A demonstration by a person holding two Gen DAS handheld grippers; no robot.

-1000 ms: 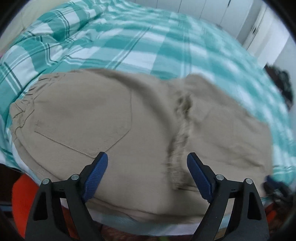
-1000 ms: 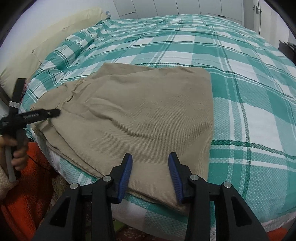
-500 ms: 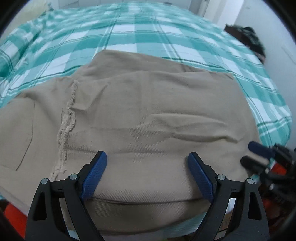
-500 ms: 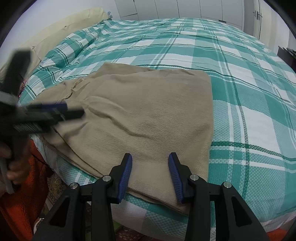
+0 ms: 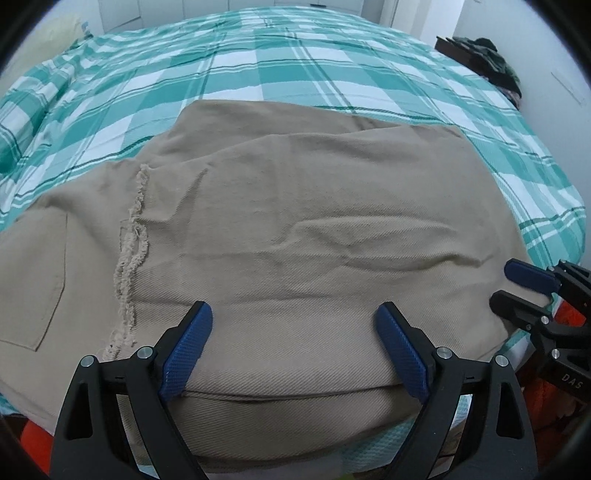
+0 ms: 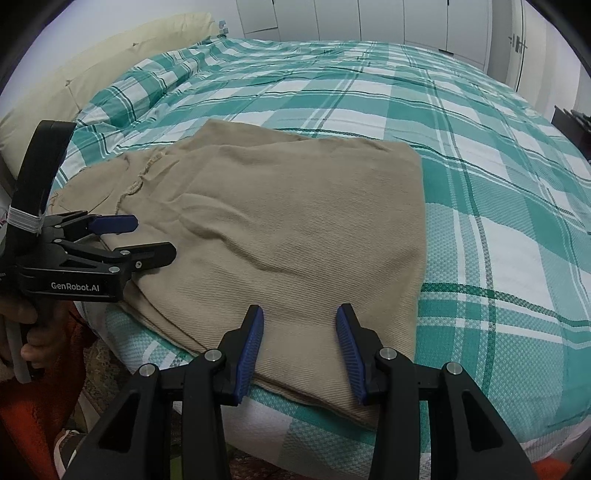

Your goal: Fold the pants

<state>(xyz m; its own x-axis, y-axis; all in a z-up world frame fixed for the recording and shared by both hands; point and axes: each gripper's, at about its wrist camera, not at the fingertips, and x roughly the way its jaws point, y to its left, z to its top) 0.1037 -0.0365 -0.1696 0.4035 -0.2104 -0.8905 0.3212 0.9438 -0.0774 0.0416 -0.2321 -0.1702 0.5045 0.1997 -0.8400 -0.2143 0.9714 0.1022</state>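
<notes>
Tan pants [image 5: 314, 229] lie folded into a rough rectangle near the front edge of the bed. A frayed hem [image 5: 129, 251] runs across them on the left, with a back pocket beyond it. My left gripper [image 5: 293, 332] hovers just over the near fold with its jaws wide open and nothing between them. In the right wrist view the same pants [image 6: 295, 221] fill the middle. My right gripper [image 6: 300, 332] stands partly open over their near right part, gripping nothing. The left gripper [image 6: 140, 240] shows there at the pants' left edge, and the right gripper [image 5: 524, 288] shows at the far right of the left wrist view.
A green and white plaid cover [image 6: 480, 166] spreads over the bed beyond and right of the pants. A cream pillow [image 6: 110, 66] lies at the back left, white wardrobes [image 6: 369, 18] behind. A hand [image 6: 33, 347] and orange cloth [image 6: 29, 424] sit below the bed edge.
My left gripper has swept from the pocket end to the right along the pants and rolled, then settled over the near fold. The right gripper has stayed put.
</notes>
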